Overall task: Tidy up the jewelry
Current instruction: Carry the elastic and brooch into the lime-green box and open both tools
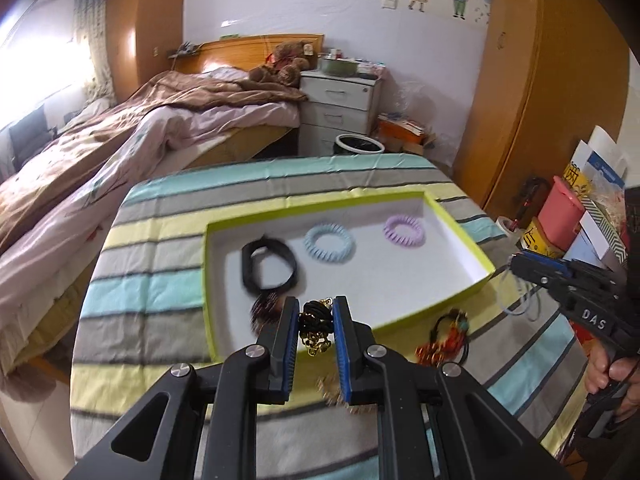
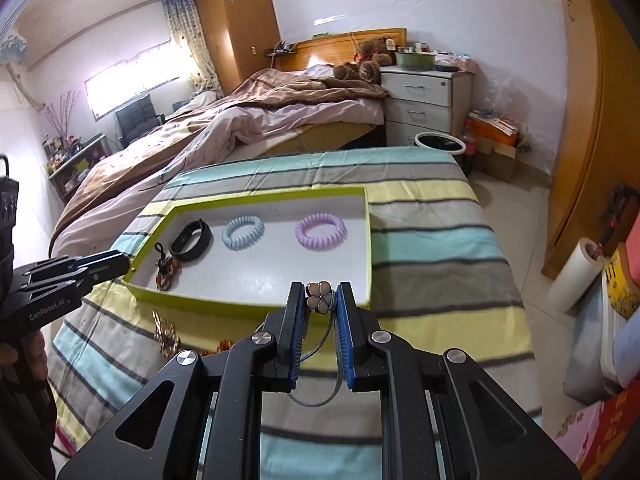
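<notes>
A white tray with a lime rim [image 1: 456, 216] [image 2: 256, 307] lies on the striped cloth. In it are a black band [image 1: 269, 266] [image 2: 191, 241], a blue spiral hair tie [image 1: 329, 243] [image 2: 243, 231] and a purple spiral hair tie [image 1: 404, 231] [image 2: 320, 228]. My left gripper [image 1: 316, 320] is shut on a black hair tie with gold charms [image 1: 317, 326], at the tray's near edge. My right gripper [image 2: 320, 300] is shut on a grey hair tie with a flower charm [image 2: 319, 298], above the tray's near edge.
A red-and-gold beaded hair tie [image 1: 444, 336] lies on the cloth by the tray. A brown beaded piece [image 2: 167, 270] sits in the tray's left corner; a gold piece [image 2: 166, 334] lies outside. Boxes and a paper roll [image 2: 576, 276] crowd the right. A bed stands behind.
</notes>
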Demonstrator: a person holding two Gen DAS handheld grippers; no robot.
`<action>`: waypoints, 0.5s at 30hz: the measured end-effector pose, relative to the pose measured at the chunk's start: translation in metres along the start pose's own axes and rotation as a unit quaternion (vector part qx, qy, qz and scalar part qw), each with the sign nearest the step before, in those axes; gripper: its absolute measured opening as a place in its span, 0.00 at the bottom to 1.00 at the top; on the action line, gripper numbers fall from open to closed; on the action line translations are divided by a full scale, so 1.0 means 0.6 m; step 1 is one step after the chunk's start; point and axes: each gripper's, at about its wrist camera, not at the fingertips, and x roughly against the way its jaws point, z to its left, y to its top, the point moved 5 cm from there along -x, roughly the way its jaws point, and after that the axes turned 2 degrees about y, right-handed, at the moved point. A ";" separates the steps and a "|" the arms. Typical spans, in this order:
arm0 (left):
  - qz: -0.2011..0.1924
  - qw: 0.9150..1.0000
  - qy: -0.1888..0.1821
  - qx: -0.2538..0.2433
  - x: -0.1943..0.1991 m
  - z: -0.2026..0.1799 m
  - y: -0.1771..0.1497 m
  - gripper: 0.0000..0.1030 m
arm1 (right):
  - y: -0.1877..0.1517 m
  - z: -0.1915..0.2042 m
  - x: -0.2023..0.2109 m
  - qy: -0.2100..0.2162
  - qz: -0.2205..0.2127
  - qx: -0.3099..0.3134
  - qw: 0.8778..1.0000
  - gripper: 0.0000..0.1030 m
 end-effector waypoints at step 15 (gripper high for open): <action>0.032 0.999 -0.029 -0.004 -0.115 -0.037 0.049 0.17 | 0.049 -0.008 -0.112 0.004 0.043 0.017 0.999 0.16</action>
